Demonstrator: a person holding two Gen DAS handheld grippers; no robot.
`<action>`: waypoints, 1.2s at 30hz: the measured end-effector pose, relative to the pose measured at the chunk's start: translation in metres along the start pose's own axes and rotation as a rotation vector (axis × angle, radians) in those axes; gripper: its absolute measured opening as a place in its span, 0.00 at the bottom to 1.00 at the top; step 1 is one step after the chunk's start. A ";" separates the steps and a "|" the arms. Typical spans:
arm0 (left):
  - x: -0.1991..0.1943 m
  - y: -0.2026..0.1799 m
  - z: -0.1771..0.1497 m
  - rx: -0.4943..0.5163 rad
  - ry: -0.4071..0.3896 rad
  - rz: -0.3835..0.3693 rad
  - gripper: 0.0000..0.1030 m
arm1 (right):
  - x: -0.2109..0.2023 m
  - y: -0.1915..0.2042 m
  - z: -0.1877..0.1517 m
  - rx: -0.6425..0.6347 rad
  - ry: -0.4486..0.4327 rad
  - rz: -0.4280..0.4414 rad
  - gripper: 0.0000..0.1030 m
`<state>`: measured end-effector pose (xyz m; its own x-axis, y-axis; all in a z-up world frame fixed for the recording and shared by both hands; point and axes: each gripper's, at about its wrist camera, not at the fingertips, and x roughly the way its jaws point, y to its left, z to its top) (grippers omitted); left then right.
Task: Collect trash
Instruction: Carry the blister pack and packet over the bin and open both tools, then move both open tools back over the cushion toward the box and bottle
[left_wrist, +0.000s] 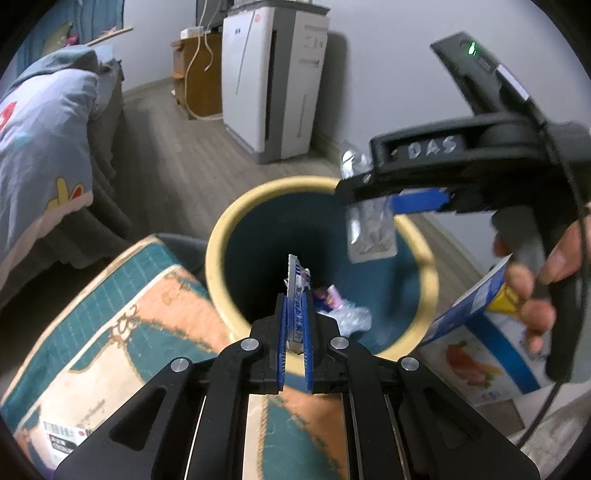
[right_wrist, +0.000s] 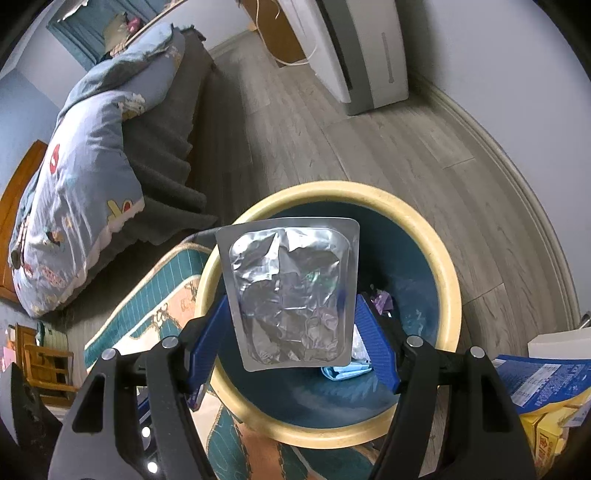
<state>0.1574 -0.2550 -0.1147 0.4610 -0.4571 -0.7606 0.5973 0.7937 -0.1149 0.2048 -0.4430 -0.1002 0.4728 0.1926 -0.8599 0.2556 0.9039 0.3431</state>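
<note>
A: We're in a bedroom with a grey plank floor (right_wrist: 388, 155): a bed with a blue quilt (right_wrist: 88, 155) far to the left of our grippers, a white appliance (left_wrist: 273, 77) against the wall ahead.

B: Just left of the left gripper (left_wrist: 295, 332) we see a patterned teal-and-peach package (left_wrist: 122, 325). Its jaws are clamped on a thin white-and-blue sachet (left_wrist: 297, 291), held over the yellow-rimmed bin (left_wrist: 218, 236).

A: To its right, our right gripper (right_wrist: 291, 332) holds a silver foil blister pack (right_wrist: 291, 291) between widely spread blue pads (right_wrist: 376, 343), also above the bin. Wrappers lie at the bottom.

B: A blue carton (left_wrist: 476, 332) stands rightmost.
</note>
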 end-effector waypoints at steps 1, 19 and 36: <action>-0.003 -0.001 0.002 -0.002 -0.016 -0.008 0.08 | -0.002 0.000 0.001 0.004 -0.010 0.001 0.66; -0.017 0.007 0.000 -0.029 -0.064 0.043 0.85 | -0.010 0.002 0.003 0.045 -0.050 0.016 0.92; -0.052 0.057 -0.020 -0.075 -0.058 0.185 0.89 | -0.010 0.041 -0.004 -0.048 -0.049 -0.003 0.94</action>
<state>0.1539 -0.1781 -0.0942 0.5968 -0.3214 -0.7352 0.4491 0.8931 -0.0259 0.2072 -0.4064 -0.0786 0.5131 0.1721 -0.8409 0.2172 0.9218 0.3212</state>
